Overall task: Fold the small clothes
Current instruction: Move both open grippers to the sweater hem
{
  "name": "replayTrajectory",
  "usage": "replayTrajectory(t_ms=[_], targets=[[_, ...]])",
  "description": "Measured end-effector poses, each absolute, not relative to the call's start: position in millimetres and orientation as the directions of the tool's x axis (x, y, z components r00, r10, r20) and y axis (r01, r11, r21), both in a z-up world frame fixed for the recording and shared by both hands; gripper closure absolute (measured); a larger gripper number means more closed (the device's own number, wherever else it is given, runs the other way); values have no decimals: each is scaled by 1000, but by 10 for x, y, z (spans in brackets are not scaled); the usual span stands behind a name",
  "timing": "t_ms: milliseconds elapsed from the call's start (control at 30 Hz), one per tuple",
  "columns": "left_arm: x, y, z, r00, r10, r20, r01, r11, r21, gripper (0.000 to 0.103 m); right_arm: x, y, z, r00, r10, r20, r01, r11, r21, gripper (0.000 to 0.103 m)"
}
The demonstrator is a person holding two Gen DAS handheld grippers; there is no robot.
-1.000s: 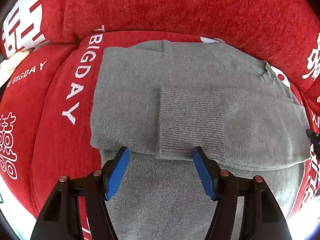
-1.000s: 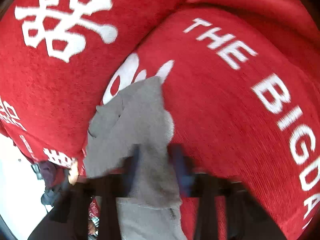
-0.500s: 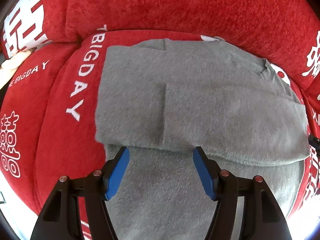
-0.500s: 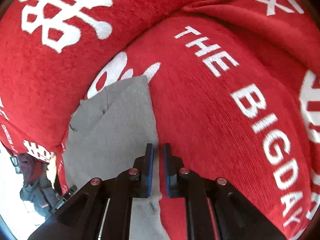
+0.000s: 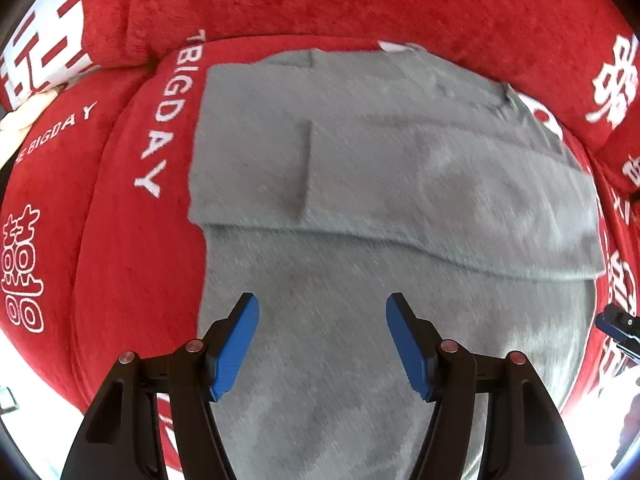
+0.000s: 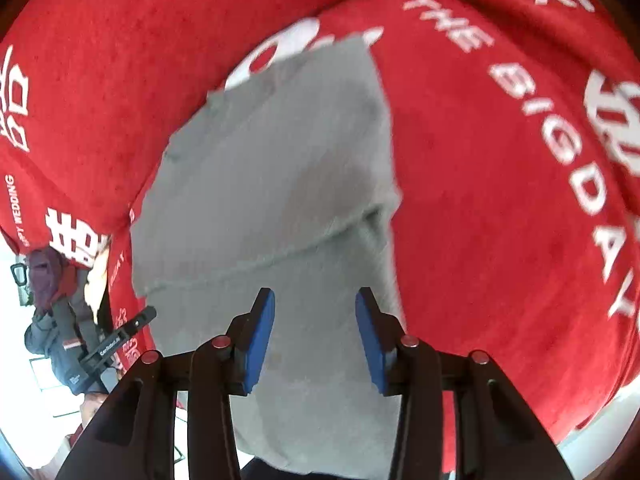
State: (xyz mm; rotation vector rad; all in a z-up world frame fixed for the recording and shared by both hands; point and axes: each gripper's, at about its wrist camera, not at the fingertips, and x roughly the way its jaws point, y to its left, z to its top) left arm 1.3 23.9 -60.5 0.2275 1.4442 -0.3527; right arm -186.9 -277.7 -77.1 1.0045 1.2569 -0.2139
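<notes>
A small grey knit sweater point(image 5: 380, 168) lies flat on a red cushion, its sleeves folded across the body, and shows again in the right wrist view point(image 6: 272, 184). Above its lower half my left gripper point(image 5: 322, 312) points straight down, open, with only flat cloth below its blue pads. My right gripper point(image 6: 315, 304) hovers over the sweater's right edge; its jaws are opening and nothing is between them. The other gripper's tip point(image 5: 618, 326) peeks in at the left view's right edge.
The red sofa cushion point(image 5: 120, 208) carries white lettering, with a red backrest point(image 5: 340, 0) behind it. A person in dark clothes point(image 6: 60, 320) with the other gripper shows at the left of the right wrist view. White floor lies beyond the cushion's front.
The right gripper let go of the sweater's sleeve, opened and drew back. The ribbed cuff seen on top earlier is now covered by the folded sleeve. The left gripper pulled back slightly.
</notes>
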Motion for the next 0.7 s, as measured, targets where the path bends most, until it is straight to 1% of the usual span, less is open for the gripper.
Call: replayTrajectory(t_ms=[67, 167, 367, 467, 500, 533, 567, 600, 700], targets=[[-59, 190, -598, 78, -99, -992, 382, 922, -62, 36, -1856, -2667, -804, 339, 390, -856, 628, 584, 514, 56], [-141, 116, -591, 65, -105, -992, 398, 915, -71, 36, -1827, -2578, -835, 304, 416, -857, 604, 611, 511, 51], [-213, -39, -645, 36, -107, -994, 426, 901, -82, 36, -1790, -2586, -827, 286, 416, -863, 588, 635, 501, 50], [-231, -105, -649, 48, -98, -994, 434, 898, -67, 36, -1795, -2639, -811, 282, 417, -864, 586, 638, 499, 50], [-236, -125, -648, 52, -94, -994, 435, 898, -63, 34, -1787, -2645, -808, 281, 417, -864, 583, 641, 499, 50], [-244, -141, -646, 55, -90, -994, 433, 900, -58, 13, -1785, -2657, -805, 280, 417, -865, 581, 644, 498, 49], [-251, -158, -643, 58, -84, -995, 429, 902, -51, 3, -1781, -2668, -803, 277, 417, -865, 577, 647, 497, 45], [-264, -174, -626, 73, -76, -994, 425, 904, -38, 1, -1779, -2680, -800, 275, 418, -866, 574, 651, 496, 43], [-304, -249, -624, 75, -64, -995, 433, 901, -26, 1, -1782, -2708, -795, 273, 422, -865, 563, 659, 499, 42]])
